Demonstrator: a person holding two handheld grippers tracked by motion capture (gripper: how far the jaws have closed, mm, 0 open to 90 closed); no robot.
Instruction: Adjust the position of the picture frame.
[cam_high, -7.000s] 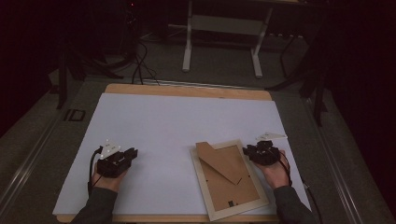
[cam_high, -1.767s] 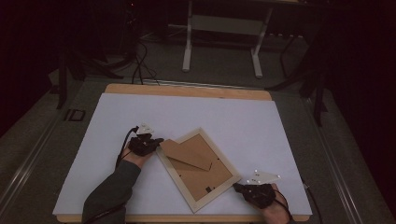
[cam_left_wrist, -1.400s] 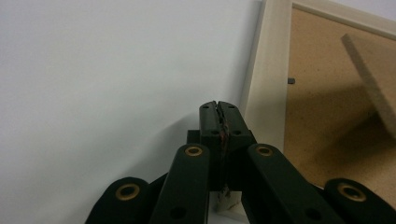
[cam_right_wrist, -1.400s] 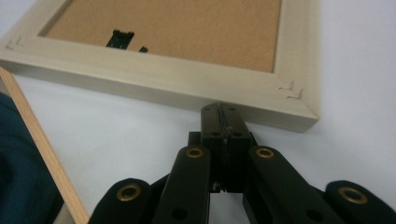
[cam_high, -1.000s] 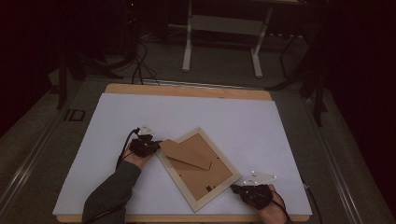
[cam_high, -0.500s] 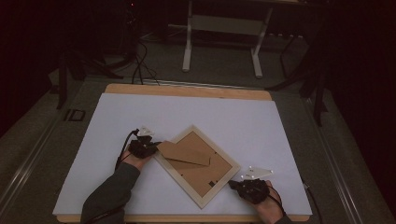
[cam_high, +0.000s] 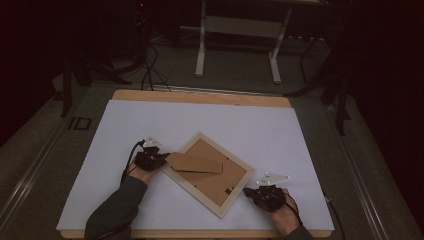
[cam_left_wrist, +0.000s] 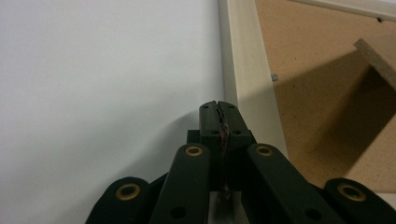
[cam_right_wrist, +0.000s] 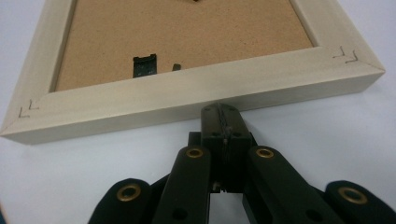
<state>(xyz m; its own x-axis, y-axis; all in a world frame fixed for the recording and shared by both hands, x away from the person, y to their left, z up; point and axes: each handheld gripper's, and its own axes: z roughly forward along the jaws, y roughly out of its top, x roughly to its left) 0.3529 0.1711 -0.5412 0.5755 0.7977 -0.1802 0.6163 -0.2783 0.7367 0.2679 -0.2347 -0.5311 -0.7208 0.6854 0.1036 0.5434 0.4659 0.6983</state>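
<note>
**Ana:** So where does the picture frame (cam_high: 210, 179) sit?

**Ben:** Face down on the white sheet (cam_high: 250, 125) covering the table (cam_high: 200, 97), turned like a diamond, its brown backing board up. The cardboard stand (cam_high: 195, 162) lies folded across the backing, pointing toward the left gripper (cam_high: 152, 159).

**Ana:** And the tongs?

**Ben:** Both pairs are pressed together with nothing between them. In the left gripper view the closed tips (cam_left_wrist: 218, 109) rest right against the outer edge of the pale wooden rail (cam_left_wrist: 247, 74). In the right gripper view the closed tips (cam_right_wrist: 220, 112) butt against the rail's outer side (cam_right_wrist: 196, 100), roughly midway between two corners.

**Ana:** So one gripper on each side?

**Ben:** Yes, the right gripper (cam_high: 267, 194) is at the frame's near right edge, the left one at the opposite corner, each in a hand low on the sheet
</note>
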